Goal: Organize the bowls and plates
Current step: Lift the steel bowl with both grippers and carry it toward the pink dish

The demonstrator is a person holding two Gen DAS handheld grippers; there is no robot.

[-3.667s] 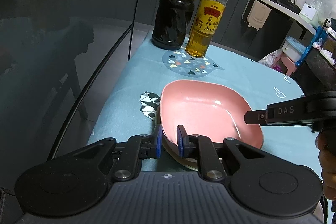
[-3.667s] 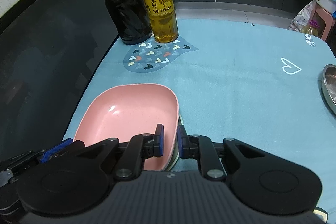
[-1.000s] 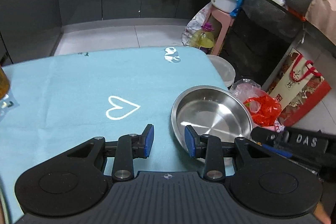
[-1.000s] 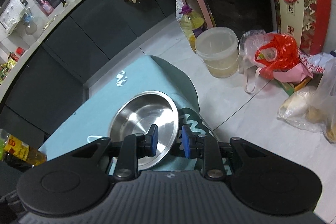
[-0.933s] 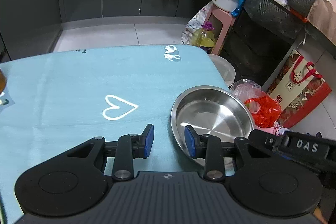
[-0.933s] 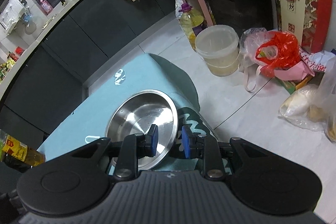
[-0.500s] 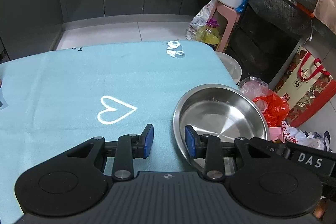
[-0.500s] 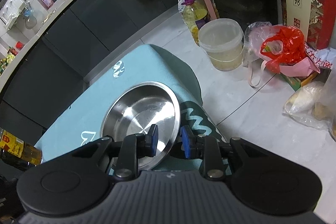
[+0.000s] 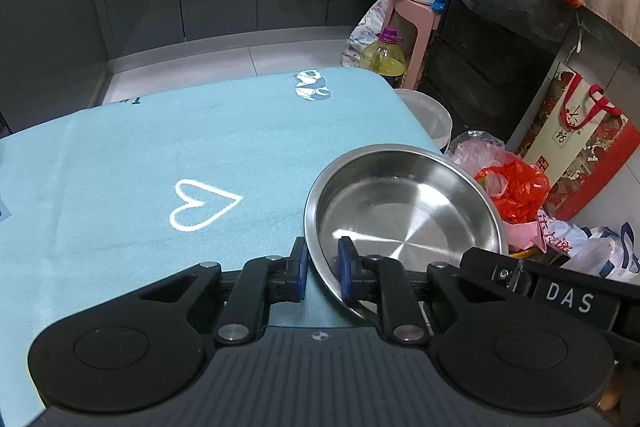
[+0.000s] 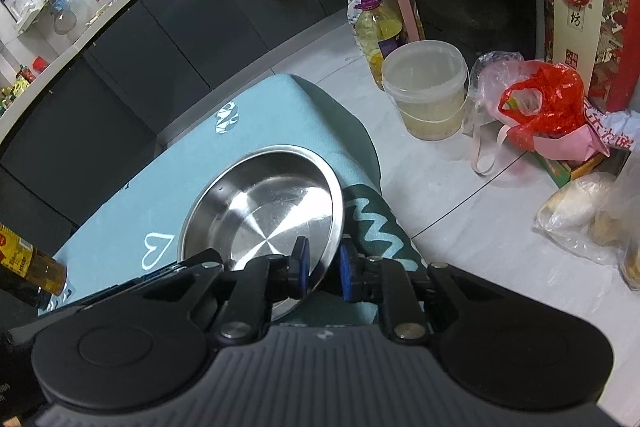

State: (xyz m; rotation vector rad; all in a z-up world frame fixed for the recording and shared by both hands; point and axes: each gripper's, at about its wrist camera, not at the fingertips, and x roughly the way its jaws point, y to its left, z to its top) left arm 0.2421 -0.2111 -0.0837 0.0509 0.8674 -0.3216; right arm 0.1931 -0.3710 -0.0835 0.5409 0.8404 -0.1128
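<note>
A round stainless steel plate (image 9: pixel 404 207) sits at the right edge of the table with the light blue cloth (image 9: pixel 160 155). My left gripper (image 9: pixel 322 273) has its blue pads on either side of the plate's near left rim, narrowly apart. My right gripper (image 10: pixel 322 267) straddles the plate's (image 10: pixel 264 203) near right rim the same way, one pad inside and one outside. Whether the pads press the rim is not clear in either view.
The table edge drops off just right of the plate. On the floor are a plastic bucket (image 10: pixel 426 95), a red bag (image 10: pixel 540 107), an oil jug (image 10: pixel 378 31) and a pink stool (image 9: pixel 412 23). An oil bottle (image 10: pixel 24 263) stands on the table at far left.
Both grippers left the pink dish and came to the steel plate. In the last second both moved in over its rim and the left jaws narrowed around it.
</note>
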